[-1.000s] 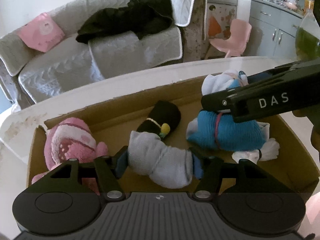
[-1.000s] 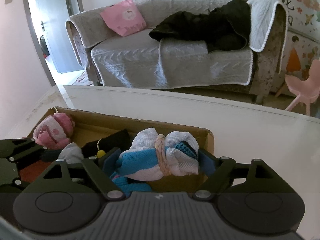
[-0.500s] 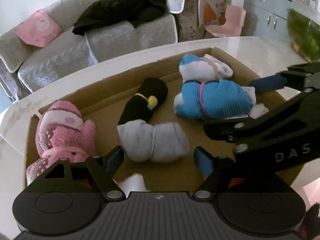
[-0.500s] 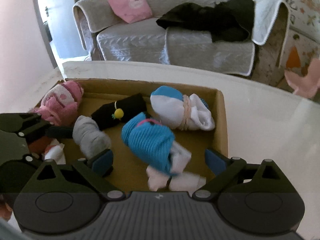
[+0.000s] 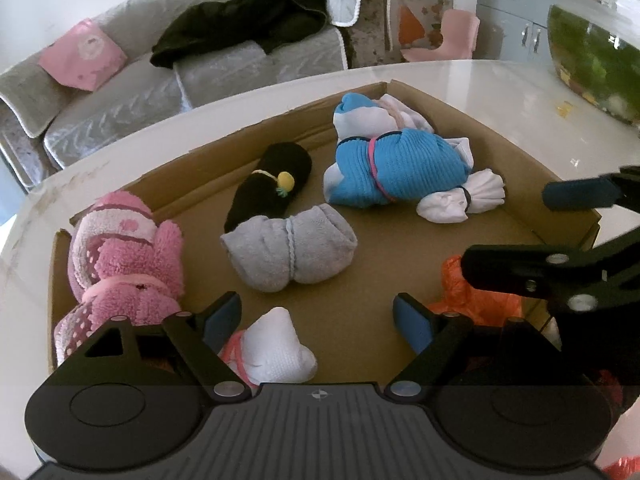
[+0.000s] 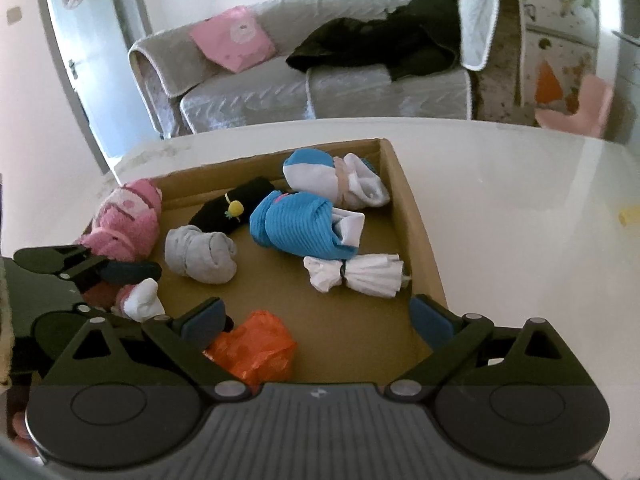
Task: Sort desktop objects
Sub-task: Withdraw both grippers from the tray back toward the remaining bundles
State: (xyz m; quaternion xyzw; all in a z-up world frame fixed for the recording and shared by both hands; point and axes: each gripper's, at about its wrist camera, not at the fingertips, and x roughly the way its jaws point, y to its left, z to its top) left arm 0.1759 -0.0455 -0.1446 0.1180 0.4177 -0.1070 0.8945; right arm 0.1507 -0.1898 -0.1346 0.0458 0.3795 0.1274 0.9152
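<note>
A shallow cardboard box (image 5: pixel 192 168) (image 6: pixel 416 240) on a white table holds several sock bundles: pink fluffy (image 5: pixel 124 248) (image 6: pixel 124 224), black (image 5: pixel 276 188) (image 6: pixel 236 208), grey (image 5: pixel 292 252) (image 6: pixel 202 254), blue (image 5: pixel 396 172) (image 6: pixel 296 226), blue-and-white (image 5: pixel 372 114) (image 6: pixel 332 176), white (image 5: pixel 460 196) (image 6: pixel 360 274), a small white-pink one (image 5: pixel 272 352) (image 6: pixel 140 302) and an orange bag (image 5: pixel 472 296) (image 6: pixel 256 344). My left gripper (image 5: pixel 318 318) is open and empty above the box's near part. My right gripper (image 6: pixel 316 320) is open and empty above the box's near right corner.
A grey sofa (image 5: pixel 160 80) (image 6: pixel 320 80) with a pink cushion and dark clothing stands behind the table. A fish tank (image 5: pixel 596 48) sits at the table's far right. A small yellow item (image 6: pixel 628 216) lies on the white tabletop right of the box.
Both grippers opened and drew back and up. The left one let go of the grey bundle, the right one of the blue-and-white bundle; both bundles now lie in the box.
</note>
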